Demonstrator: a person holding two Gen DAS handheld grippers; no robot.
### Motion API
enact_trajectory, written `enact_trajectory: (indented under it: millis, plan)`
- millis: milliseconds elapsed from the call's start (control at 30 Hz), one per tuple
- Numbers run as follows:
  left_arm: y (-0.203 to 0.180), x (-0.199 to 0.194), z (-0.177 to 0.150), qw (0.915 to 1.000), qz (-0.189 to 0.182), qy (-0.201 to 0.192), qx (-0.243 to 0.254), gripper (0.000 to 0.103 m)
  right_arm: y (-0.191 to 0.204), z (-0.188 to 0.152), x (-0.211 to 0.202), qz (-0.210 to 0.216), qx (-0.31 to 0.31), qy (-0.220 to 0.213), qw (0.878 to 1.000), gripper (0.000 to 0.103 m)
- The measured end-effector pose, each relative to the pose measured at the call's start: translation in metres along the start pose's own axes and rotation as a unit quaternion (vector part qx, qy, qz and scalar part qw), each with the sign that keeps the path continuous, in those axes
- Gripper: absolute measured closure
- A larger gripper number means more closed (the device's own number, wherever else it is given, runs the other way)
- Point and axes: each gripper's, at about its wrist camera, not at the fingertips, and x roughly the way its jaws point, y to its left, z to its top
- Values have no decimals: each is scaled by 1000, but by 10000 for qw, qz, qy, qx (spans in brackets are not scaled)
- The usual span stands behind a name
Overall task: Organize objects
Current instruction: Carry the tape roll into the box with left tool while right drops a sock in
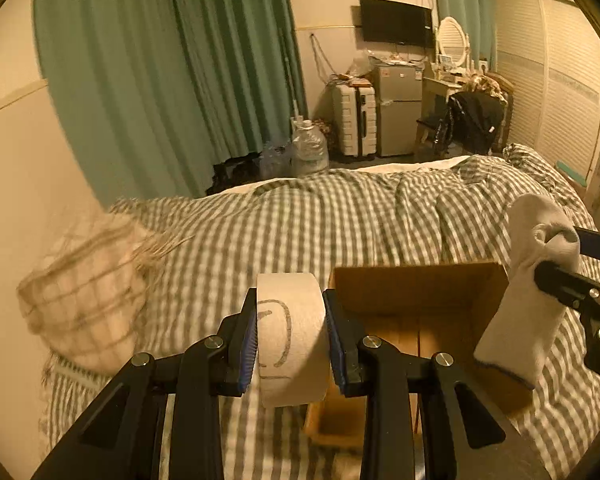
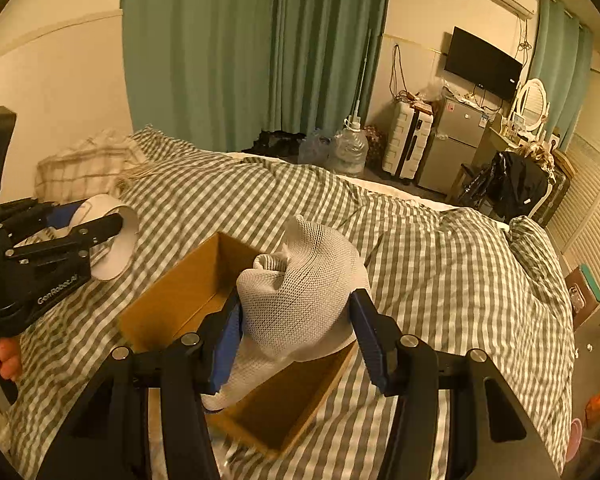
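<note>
Sitting open, cardboard box (image 1: 416, 292) (contents unclear)

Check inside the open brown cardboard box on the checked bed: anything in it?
The brown cardboard box shows bare cardboard floor and walls where visible. The white mesh sock in the right gripper and the left gripper holding a white tape roll cover its near part.

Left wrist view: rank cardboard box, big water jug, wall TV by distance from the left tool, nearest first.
From the left tool:
1. Open brown cardboard box, right beside it on the checked bedding.
2. Clear plastic water jug, on the floor beyond the bed.
3. Black flat TV, on the far wall.
</note>
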Motion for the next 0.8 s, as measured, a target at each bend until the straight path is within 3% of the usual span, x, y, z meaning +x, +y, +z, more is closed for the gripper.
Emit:
enact_trajectory:
  millis: [200, 367, 633, 733, 800]
  plan:
    - [-20, 55, -5, 9995, -211, 216, 130, 73, -8, -5, 47, 113, 140, 225, 9996, 51]
    - [-29, 77, -19, 9983, -347, 453, 134, 74, -10, -22, 73, 183, 215, 523, 9982, 51]
    - [-30, 51, -19, 9982, -484, 342, 95, 73, -11, -20, 47, 178, 261, 273, 9991, 48]
    - [-29, 29, -16, 9983, -502, 254, 133, 71, -14, -18, 22, 103, 330, 67, 9994, 40]
    - [-27, 15, -14, 9987, -450, 186, 126, 56, -16, -15, 1, 18, 383, -85, 9992, 30]
